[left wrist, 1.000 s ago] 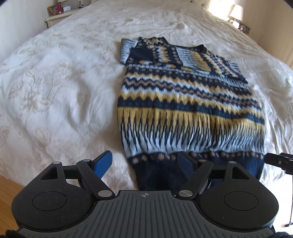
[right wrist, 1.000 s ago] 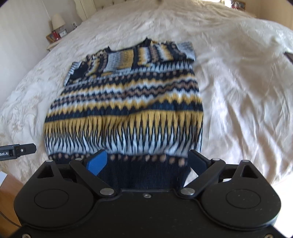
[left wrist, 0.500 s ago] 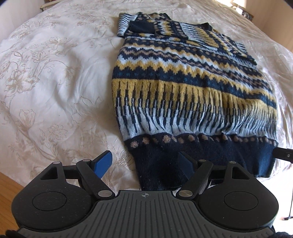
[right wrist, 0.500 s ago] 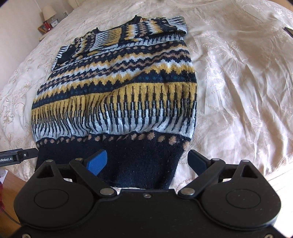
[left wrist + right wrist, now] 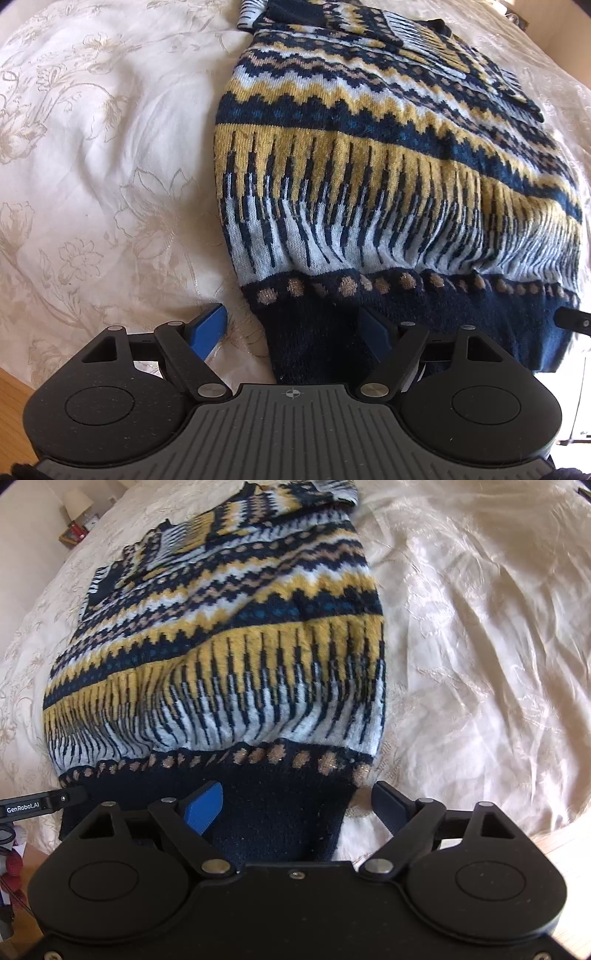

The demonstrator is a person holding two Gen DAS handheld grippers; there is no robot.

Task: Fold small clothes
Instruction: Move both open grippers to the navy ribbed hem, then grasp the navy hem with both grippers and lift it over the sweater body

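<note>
A knitted sweater (image 5: 369,177) in navy, yellow and pale blue lies flat on the bed, sleeves folded in, navy hem nearest me. It also shows in the right wrist view (image 5: 229,657). My left gripper (image 5: 291,328) is open, its fingers either side of the hem's left corner, low over it. My right gripper (image 5: 295,808) is open, its fingers either side of the hem's right corner. Neither holds the cloth. The tip of the other gripper shows at the edge of each view.
The sweater lies on a cream floral bedspread (image 5: 92,166) that reaches the bed's near edge. Wooden floor (image 5: 14,387) shows below the edge. A nightstand with a lamp (image 5: 75,502) stands at the far left in the right wrist view.
Both grippers have moved forward and down toward the sweater's hem. The hem corners now lie between the open fingers. The sweater has not moved.
</note>
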